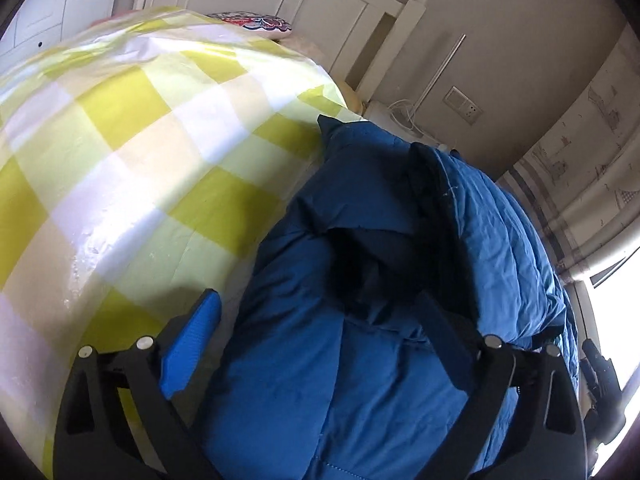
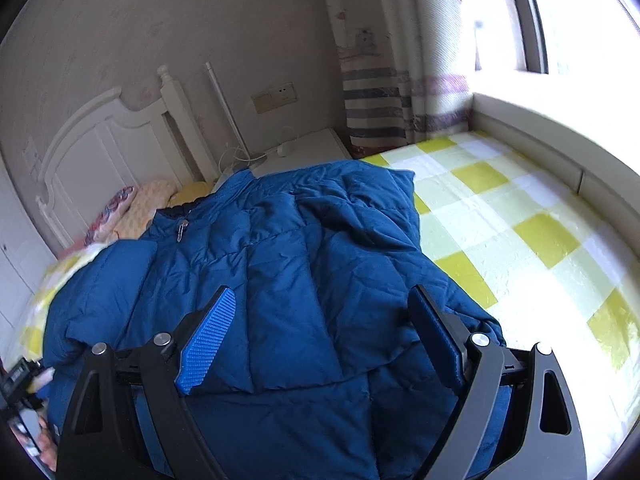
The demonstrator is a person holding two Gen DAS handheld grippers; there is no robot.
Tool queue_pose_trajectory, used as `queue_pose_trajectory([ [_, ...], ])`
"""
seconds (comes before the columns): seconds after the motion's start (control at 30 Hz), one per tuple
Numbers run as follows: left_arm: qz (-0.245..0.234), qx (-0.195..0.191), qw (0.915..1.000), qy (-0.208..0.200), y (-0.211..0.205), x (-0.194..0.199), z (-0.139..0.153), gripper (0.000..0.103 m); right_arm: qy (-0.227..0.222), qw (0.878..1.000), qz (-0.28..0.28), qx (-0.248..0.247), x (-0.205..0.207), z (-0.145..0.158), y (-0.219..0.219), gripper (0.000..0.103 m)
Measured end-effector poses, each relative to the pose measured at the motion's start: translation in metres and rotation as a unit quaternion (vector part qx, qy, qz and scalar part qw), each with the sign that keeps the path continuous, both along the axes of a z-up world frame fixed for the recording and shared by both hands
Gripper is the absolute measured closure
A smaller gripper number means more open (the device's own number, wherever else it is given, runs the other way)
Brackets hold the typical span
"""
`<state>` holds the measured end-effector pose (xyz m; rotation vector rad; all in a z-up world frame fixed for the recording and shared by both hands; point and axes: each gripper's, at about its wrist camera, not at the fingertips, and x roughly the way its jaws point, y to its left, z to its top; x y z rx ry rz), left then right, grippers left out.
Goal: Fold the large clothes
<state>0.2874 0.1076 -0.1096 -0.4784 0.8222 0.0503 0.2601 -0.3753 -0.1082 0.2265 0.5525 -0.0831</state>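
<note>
Jacket: blue quilted puffer, rumpled, part folded, zip pull near collar.
Location: on bed, yellow-white check sheet.
L hand-held gripper: jaws apart, over jacket.
R hand-held gripper: jaws apart, over jacket.

Daylight floods in from the window, which is blown out to white, and it glares off the checked bedsheet below it. The far wall sits dimmer, and folds of the blue jacket fall into near-black shadow. Both fisheye views bend strongly, with dark vignetted corners and soft, slightly blurred edges.
</note>
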Motion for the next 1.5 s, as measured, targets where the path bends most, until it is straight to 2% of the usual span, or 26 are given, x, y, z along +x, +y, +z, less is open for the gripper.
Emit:
queue_pose_trajectory([
  [0.07,0.007,-0.002,1.0000,-0.003,0.000,-0.003,0.000,0.006,-0.017,0.997,0.035,-0.070,-0.004,0.010,0.032,0.023],
  [0.13,0.050,-0.008,0.9980,-0.038,0.010,-0.016,0.008,0.006,-0.032,0.985,0.110,-0.132,-0.011,0.018,0.079,0.023],
  [0.17,0.065,-0.008,0.9963,-0.056,0.015,-0.023,0.014,0.006,-0.031,0.972,0.162,-0.168,-0.013,0.020,0.110,0.023],
  [0.2,0.085,-0.004,0.9930,-0.081,0.020,-0.032,0.021,0.006,-0.031,0.962,0.187,-0.195,-0.015,0.020,0.129,0.023],
  [0.27,0.141,0.015,0.9813,-0.130,0.032,-0.051,0.033,0.004,-0.025,0.934,0.244,-0.261,-0.017,0.018,0.175,0.023],
  [0.3,0.159,0.018,0.9771,-0.141,0.037,-0.056,0.036,0.003,-0.017,0.914,0.281,-0.293,-0.016,0.015,0.204,0.023],
  [0.37,0.183,0.014,0.9710,-0.153,0.043,-0.064,0.037,0.003,-0.018,0.894,0.311,-0.322,-0.013,0.012,0.234,0.023],
  [0.43,0.189,0.016,0.9699,-0.153,0.044,-0.064,0.036,0.003,-0.020,0.875,0.333,-0.351,-0.007,0.008,0.265,0.022],
  [0.6,0.183,0.034,0.9700,-0.157,0.038,-0.060,0.042,0.003,0.011,0.850,0.362,-0.383,0.021,-0.011,0.308,0.020],
  [0.67,0.176,0.037,0.9720,-0.151,0.034,-0.054,0.041,0.003,0.025,0.858,0.377,-0.348,0.031,-0.008,0.306,0.045],
  [0.7,0.174,0.037,0.9727,-0.149,0.034,-0.052,0.039,0.003,0.027,0.875,0.385,-0.294,0.035,0.003,0.294,0.051],
  [0.77,0.174,0.036,0.9731,-0.146,0.035,-0.051,0.038,0.003,0.013,0.897,0.384,-0.219,0.036,0.023,0.270,0.070],
  [0.83,0.171,0.036,0.9735,-0.148,0.033,-0.052,0.039,0.003,-0.013,0.932,0.347,-0.104,0.036,0.050,0.219,0.075],
  [0.87,0.163,0.038,0.9747,-0.148,0.031,-0.051,0.040,0.003,-0.024,0.942,0.329,-0.062,0.034,0.058,0.198,0.075],
  [0.93,0.142,0.045,0.9780,-0.147,0.024,-0.047,0.040,0.003,-0.055,0.963,0.257,0.063,0.027,0.072,0.127,0.075],
  [0.97,0.122,0.050,0.9805,-0.146,0.018,-0.044,0.041,0.003,-0.059,0.966,0.228,0.103,0.025,0.072,0.104,0.075],
  [1.0,0.102,0.056,0.9830,-0.142,0.011,-0.041,0.041,0.003,-0.055,0.970,0.175,0.161,0.022,0.065,0.067,0.075],
  [1.03,0.084,0.063,0.9850,-0.137,0.005,-0.037,0.041,0.003,-0.041,0.972,0.127,0.194,0.020,0.053,0.038,0.074],
  [1.1,0.052,0.080,0.9869,-0.130,-0.007,-0.031,0.041,0.003,0.009,0.973,0.059,0.223,0.022,0.027,0.000,0.070],
  [1.17,0.042,0.087,0.9871,-0.127,-0.012,-0.028,0.041,0.003,0.054,0.964,0.019,0.260,0.025,0.002,-0.023,0.058],
  [1.2,0.042,0.086,0.9873,-0.127,-0.012,-0.028,0.041,0.003,0.067,0.951,0.026,0.301,0.025,-0.016,-0.034,0.057],
  [1.23,0.043,0.082,0.9876,-0.126,-0.010,-0.028,0.040,0.003,0.065,0.945,0.033,0.319,0.025,-0.024,-0.038,0.055],
  [1.27,0.045,0.075,0.9885,-0.123,-0.008,-0.027,0.039,0.003,0.057,0.944,0.037,0.322,0.023,-0.026,-0.039,0.055],
  [1.43,0.055,0.048,0.9924,-0.099,0.003,-0.020,0.029,0.003,0.035,0.954,0.055,0.293,0.027,-0.020,-0.030,0.055],
  [1.47,0.055,0.044,0.9928,-0.097,0.004,-0.019,0.028,0.003,0.031,0.955,0.059,0.288,0.022,-0.022,-0.031,0.058],
  [1.5,0.055,0.043,0.9930,-0.095,0.004,-0.019,0.027,0.003,0.026,0.956,0.067,0.283,0.024,-0.024,-0.026,0.066],
])
